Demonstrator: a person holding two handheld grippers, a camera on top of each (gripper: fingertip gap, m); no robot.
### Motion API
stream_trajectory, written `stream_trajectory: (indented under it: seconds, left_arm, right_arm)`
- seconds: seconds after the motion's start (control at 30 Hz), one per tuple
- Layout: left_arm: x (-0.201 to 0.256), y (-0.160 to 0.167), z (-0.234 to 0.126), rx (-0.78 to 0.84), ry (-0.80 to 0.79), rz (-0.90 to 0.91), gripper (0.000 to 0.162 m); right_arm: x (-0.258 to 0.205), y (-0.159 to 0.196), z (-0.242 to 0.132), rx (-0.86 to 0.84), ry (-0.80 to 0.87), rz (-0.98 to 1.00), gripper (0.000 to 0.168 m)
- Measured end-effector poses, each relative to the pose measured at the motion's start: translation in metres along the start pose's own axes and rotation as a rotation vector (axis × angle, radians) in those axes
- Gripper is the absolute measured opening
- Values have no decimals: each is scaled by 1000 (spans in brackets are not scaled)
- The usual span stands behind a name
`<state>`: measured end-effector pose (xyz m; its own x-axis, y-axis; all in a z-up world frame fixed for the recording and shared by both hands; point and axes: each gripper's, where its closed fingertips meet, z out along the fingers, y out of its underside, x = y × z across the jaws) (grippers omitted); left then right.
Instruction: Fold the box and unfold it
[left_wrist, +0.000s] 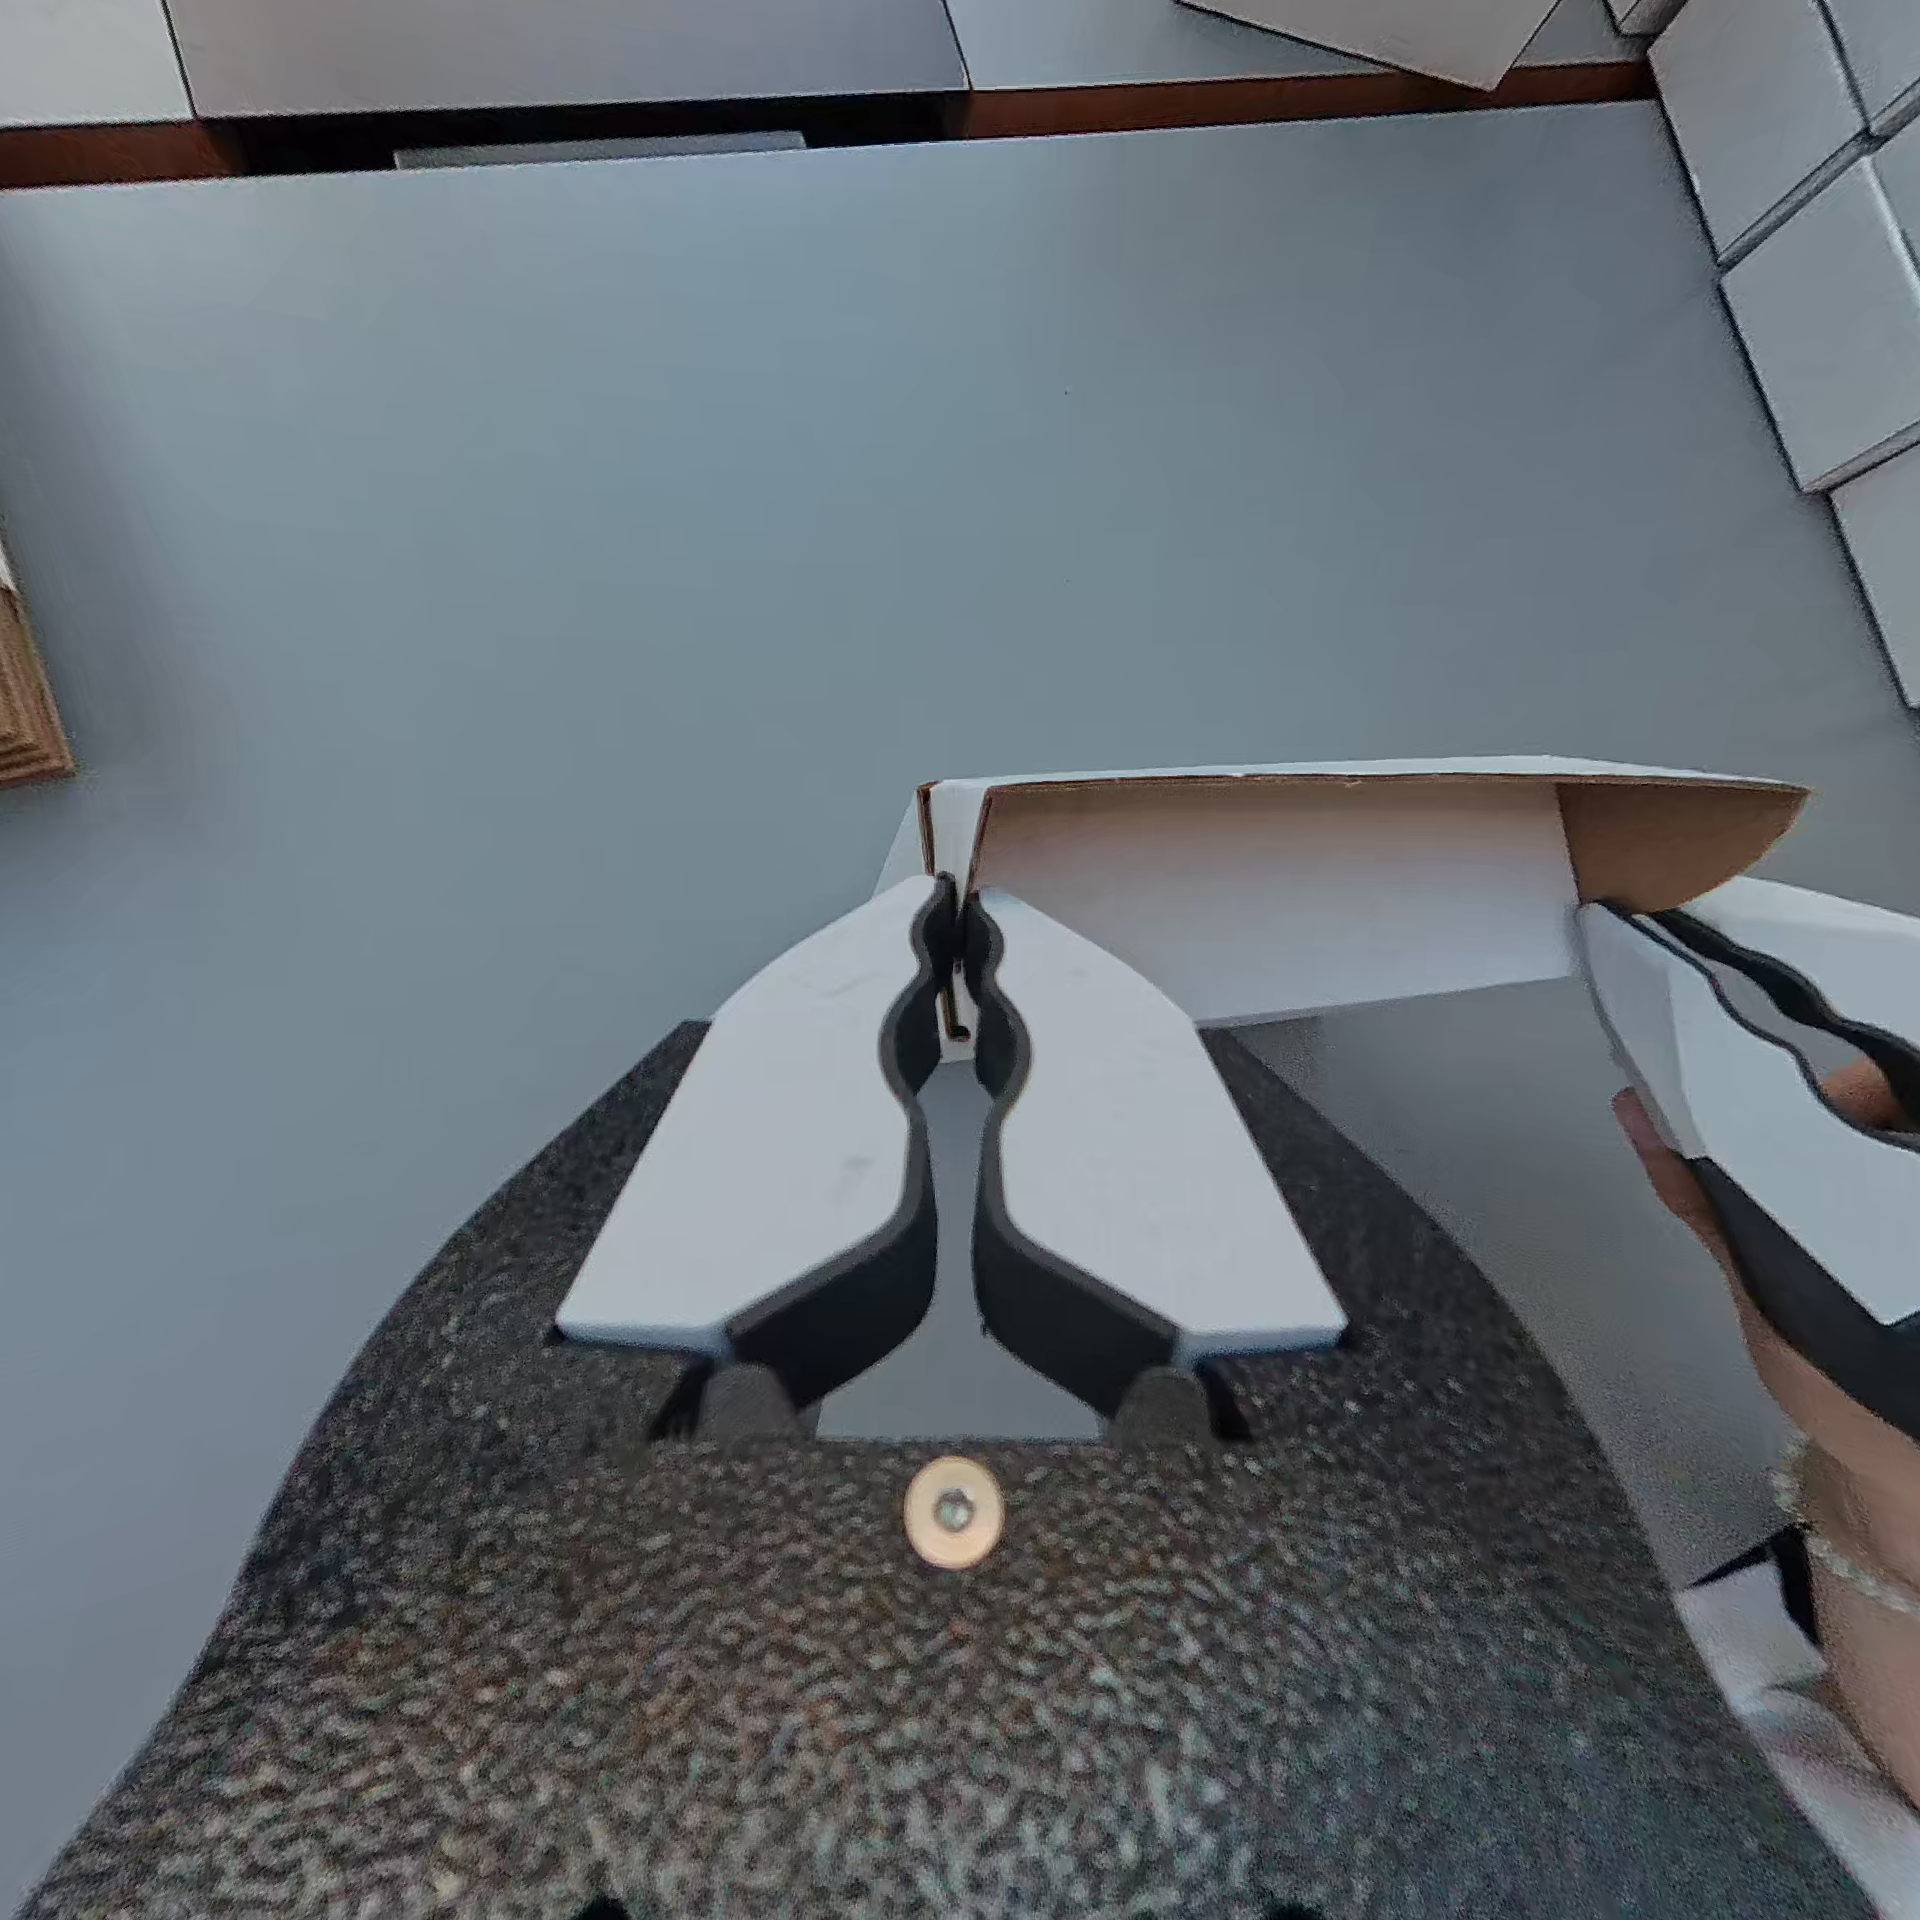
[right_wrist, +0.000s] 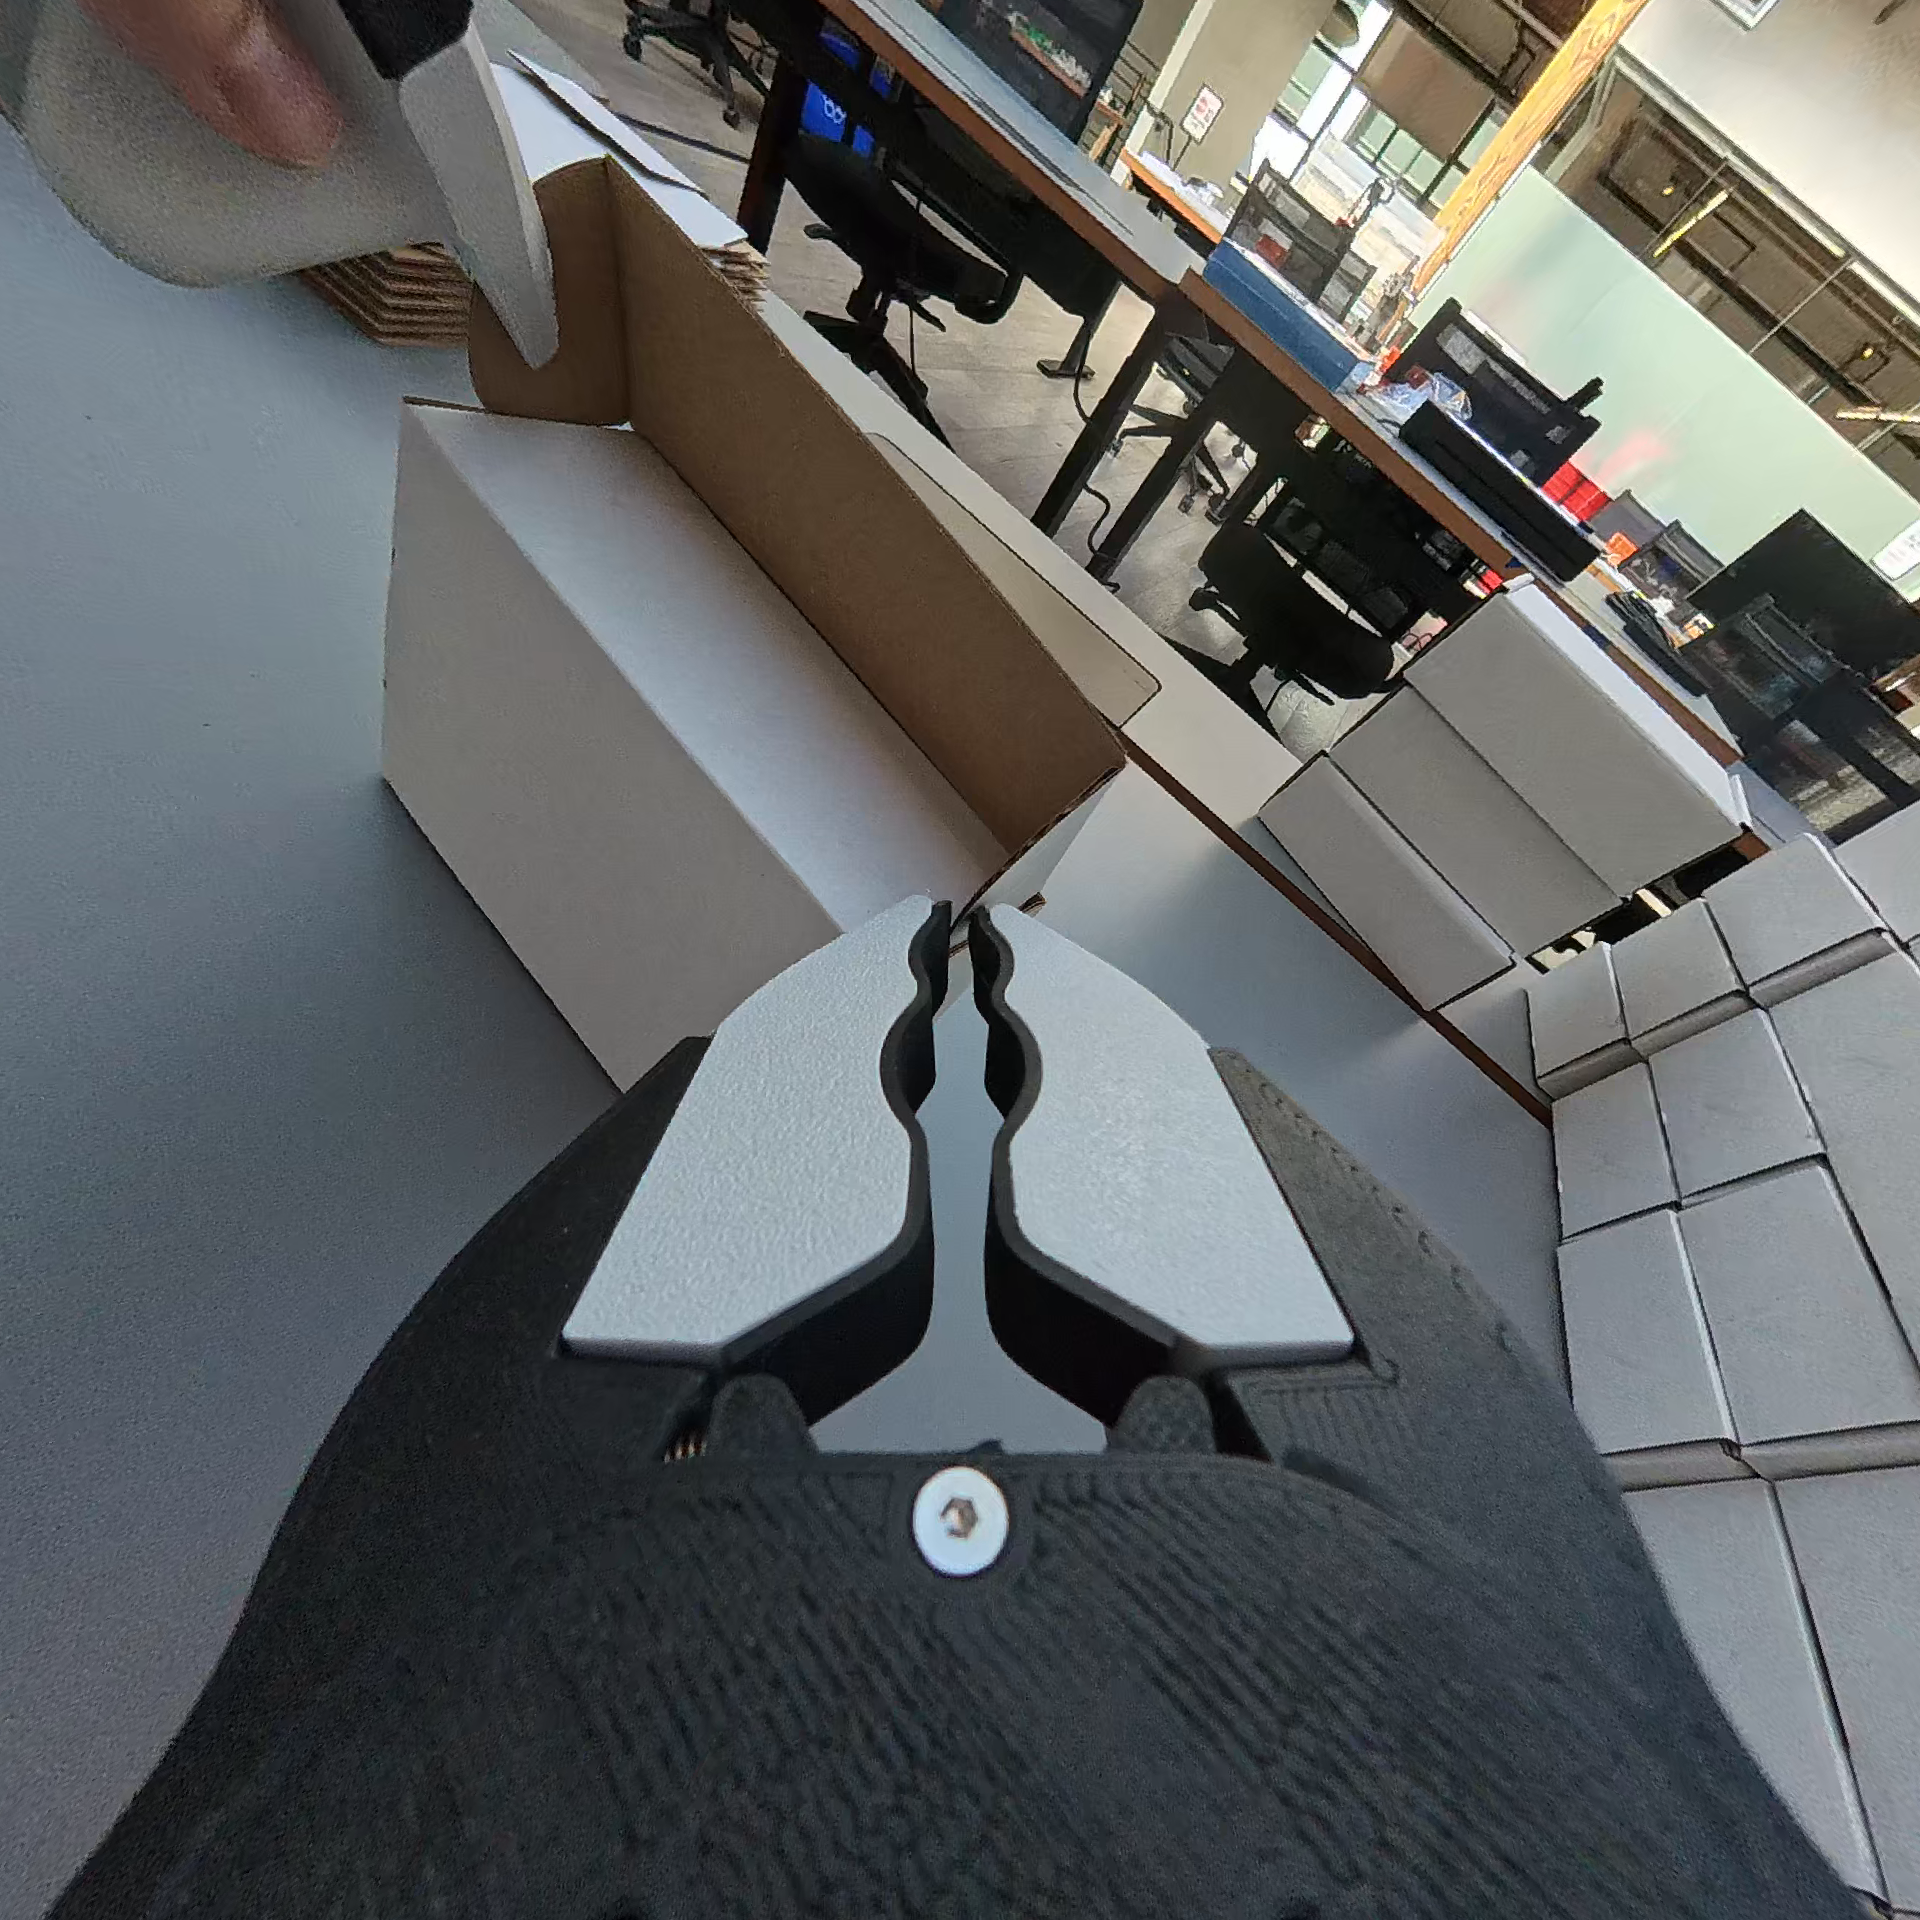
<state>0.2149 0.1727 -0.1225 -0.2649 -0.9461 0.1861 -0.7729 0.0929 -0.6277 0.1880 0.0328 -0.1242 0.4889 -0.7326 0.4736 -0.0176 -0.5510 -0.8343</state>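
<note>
A white cardboard box (left_wrist: 1278, 914) with a brown inside stands on the grey table (left_wrist: 520, 571), its lid flap raised. My left gripper (left_wrist: 957, 914) is shut on the edge of the box's left end, and a thin strip of card shows between the pads. In the right wrist view the box (right_wrist: 623, 675) lies ahead with its brown lid flap (right_wrist: 831, 499) up. My right gripper (right_wrist: 961, 925) is shut on the near corner of that flap. The right gripper (left_wrist: 1714, 997) also shows at the box's right end, and the left gripper (right_wrist: 499, 208) at its far end.
Several folded white boxes (right_wrist: 1714, 1195) are stacked along the right side of the table, also in the left wrist view (left_wrist: 1818, 312). A pile of flat cardboard (right_wrist: 405, 291) lies beyond the box. More boxes (left_wrist: 571, 52) sit past the far table edge. Office desks and chairs (right_wrist: 1247, 364) stand behind.
</note>
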Motion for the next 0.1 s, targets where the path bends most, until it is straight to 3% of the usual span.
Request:
stream_trajectory:
  seconds: [0.03, 0.1]
  left_arm:
    - [-1, 2, 0, 3, -16, 30, 1]
    - [-2, 5, 1, 19, -36, 59, 1]
  right_arm:
    - [0, 0, 0, -3, -7, 4, 4]
    - [-1, 1, -1, -2, -19, 16, 4]
